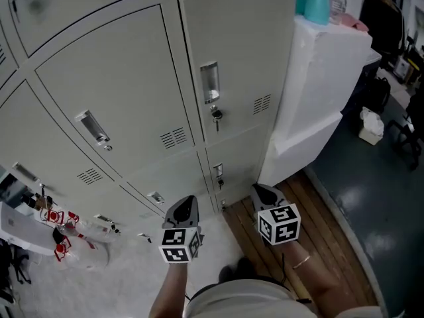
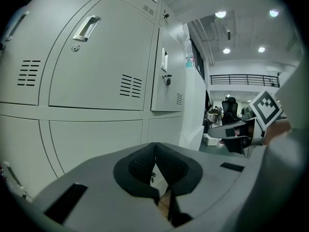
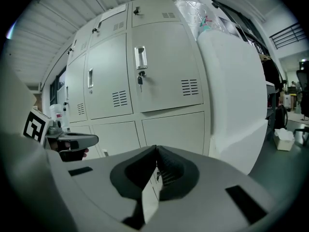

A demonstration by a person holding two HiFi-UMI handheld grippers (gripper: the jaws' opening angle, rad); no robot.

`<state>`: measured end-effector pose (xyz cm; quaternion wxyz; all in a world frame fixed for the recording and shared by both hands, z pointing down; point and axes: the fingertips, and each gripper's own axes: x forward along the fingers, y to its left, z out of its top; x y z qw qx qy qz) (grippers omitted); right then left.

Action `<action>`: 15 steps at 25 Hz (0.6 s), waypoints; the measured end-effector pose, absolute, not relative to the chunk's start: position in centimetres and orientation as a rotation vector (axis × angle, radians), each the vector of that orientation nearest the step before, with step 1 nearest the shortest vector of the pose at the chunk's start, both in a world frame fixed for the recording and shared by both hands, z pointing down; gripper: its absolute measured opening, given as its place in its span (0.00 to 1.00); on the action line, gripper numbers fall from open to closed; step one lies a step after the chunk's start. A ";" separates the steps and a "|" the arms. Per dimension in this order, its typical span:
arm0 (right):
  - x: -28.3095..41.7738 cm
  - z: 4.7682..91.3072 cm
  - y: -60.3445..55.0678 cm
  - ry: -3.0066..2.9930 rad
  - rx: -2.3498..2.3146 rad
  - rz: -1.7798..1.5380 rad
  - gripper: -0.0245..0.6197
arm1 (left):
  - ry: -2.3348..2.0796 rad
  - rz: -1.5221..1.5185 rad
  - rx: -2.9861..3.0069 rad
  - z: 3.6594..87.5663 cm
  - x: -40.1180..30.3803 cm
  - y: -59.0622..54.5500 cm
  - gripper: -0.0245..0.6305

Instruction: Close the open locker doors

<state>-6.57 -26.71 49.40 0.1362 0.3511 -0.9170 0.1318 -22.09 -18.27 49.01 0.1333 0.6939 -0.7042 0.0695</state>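
Observation:
The grey locker bank (image 1: 132,78) fills the upper left of the head view. Its doors all lie flush with the frame, among them the one with a key in its lock (image 1: 215,116). In front of the lowest row, my left gripper (image 1: 187,201) and right gripper (image 1: 260,189) hover side by side, short of the doors. Both are shut with nothing between the jaws. The left gripper view shows pads (image 2: 145,162) pressed together before the lower doors (image 2: 96,137). The right gripper view shows the same closed pads (image 3: 166,168) and the keyed door (image 3: 164,71).
A tall white block (image 1: 324,91) stands against the lockers' right side, with a teal bottle (image 1: 317,2) on top. Wooden floor boards (image 1: 318,211) lie below the right hand. Red-and-white clutter (image 1: 63,234) sits at the lower left. A white bag (image 1: 371,126) rests on the dark floor.

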 end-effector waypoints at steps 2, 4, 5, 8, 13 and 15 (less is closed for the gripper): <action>-5.8 49.5 -25.9 -2.650 1.027 0.404 0.04 | -2.034 0.200 2.024 49.0 -21.7 -18.3 0.07; -5.1 49.6 -25.2 -2.648 1.039 0.420 0.04 | -2.027 0.198 2.033 49.0 -21.5 -18.3 0.07; -4.8 49.7 -24.9 -2.646 1.045 0.426 0.04 | -2.025 0.197 2.037 49.0 -21.4 -18.3 0.07; -3.8 50.1 -24.1 -2.635 1.066 0.451 0.04 | -2.019 0.198 2.042 49.1 -21.2 -18.2 0.07; -2.5 50.5 -23.6 -2.616 1.097 0.455 0.04 | -2.010 0.199 2.048 49.2 -20.7 -18.0 0.07; -2.2 50.4 -23.5 -2.613 1.103 0.450 0.04 | -2.010 0.198 2.048 49.2 -20.5 -17.9 0.07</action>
